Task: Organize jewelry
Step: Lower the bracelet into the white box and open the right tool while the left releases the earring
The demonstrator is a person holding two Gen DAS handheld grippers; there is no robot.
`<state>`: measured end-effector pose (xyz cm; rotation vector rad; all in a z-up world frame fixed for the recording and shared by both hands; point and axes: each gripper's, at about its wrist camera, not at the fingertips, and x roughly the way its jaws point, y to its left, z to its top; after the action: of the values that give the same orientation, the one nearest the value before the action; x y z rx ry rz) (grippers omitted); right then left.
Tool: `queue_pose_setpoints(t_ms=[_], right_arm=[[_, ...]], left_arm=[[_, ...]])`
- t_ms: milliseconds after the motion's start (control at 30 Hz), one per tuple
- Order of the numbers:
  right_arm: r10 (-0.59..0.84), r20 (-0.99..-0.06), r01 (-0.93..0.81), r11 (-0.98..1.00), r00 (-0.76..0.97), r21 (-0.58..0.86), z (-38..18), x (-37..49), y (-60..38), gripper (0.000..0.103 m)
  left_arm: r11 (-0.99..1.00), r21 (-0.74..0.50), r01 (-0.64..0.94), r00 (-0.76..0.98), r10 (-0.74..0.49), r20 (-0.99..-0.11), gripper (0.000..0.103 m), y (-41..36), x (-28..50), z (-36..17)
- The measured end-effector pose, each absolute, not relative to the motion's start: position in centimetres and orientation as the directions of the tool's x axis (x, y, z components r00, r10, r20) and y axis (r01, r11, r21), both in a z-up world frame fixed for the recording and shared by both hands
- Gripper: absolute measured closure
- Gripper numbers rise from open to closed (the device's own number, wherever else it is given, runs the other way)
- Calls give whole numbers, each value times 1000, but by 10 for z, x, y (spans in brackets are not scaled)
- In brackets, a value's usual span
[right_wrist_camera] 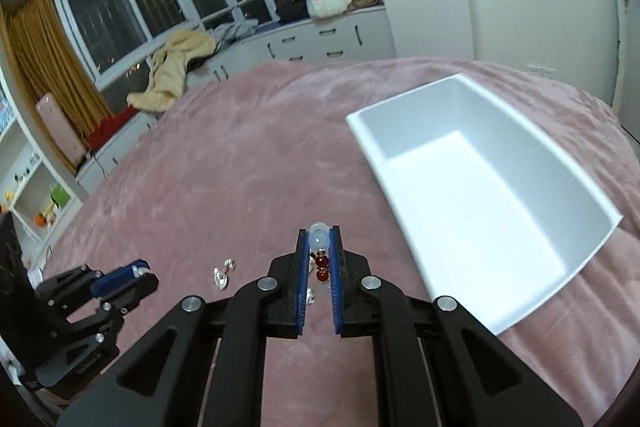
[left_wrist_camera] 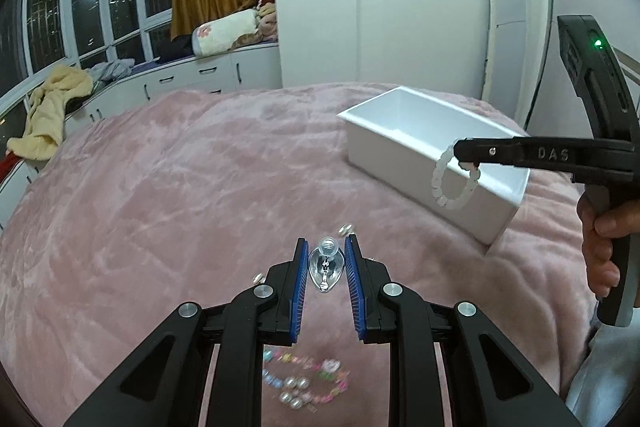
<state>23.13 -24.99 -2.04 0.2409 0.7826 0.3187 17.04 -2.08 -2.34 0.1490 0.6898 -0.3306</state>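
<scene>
The right gripper (right_wrist_camera: pixel 319 247) pinches a light, floppy white bead bracelet (left_wrist_camera: pixel 454 183) dangling at the white box's (left_wrist_camera: pixel 404 147) four-o'clock rim, while the left gripper (left_wrist_camera: pixel 326 259) clamps a small, slippery clear pendant (left_wrist_camera: pixel 326 267).

At the lower centre of the frame, the right hand-held gripper (right_wrist_camera: pixel 319 259) has its blue-padded jaws pressed against a beaded bracelet (right_wrist_camera: pixel 320 247), with a pale translucent bead at the tips and two red beads behind it. A white open box (right_wrist_camera: pixel 576 171) fills the right half, resting on the pink bed cover (right_wrist_camera: pixel 224 171). At the lower left, the left hand-held gripper (right_wrist_camera: pixel 134 273) shows side-on, a small pale item between its blue pads. A small silver piece of jewelry (right_wrist_camera: pixel 222 273) lies on the cover between the two grippers.
</scene>
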Motion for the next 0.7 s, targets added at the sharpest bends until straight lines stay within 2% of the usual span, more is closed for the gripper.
queue_pose_setpoints(t_ms=[167, 367, 700], right_arm=[[357, -621, -146, 919, 698, 365, -6, 232, -289, 93], [304, -609, -99, 933, 733, 346, 6, 231, -326, 93], [266, -640, -36, 936, 721, 349, -20, 241, -377, 93]], left_arm=[[922, 3, 386, 713, -297, -636, 79, -46, 185, -12], [899, -69, 432, 674, -372, -638, 79, -84, 214, -3], [858, -37, 513, 631, -405, -662, 79, -168, 249, -12]])
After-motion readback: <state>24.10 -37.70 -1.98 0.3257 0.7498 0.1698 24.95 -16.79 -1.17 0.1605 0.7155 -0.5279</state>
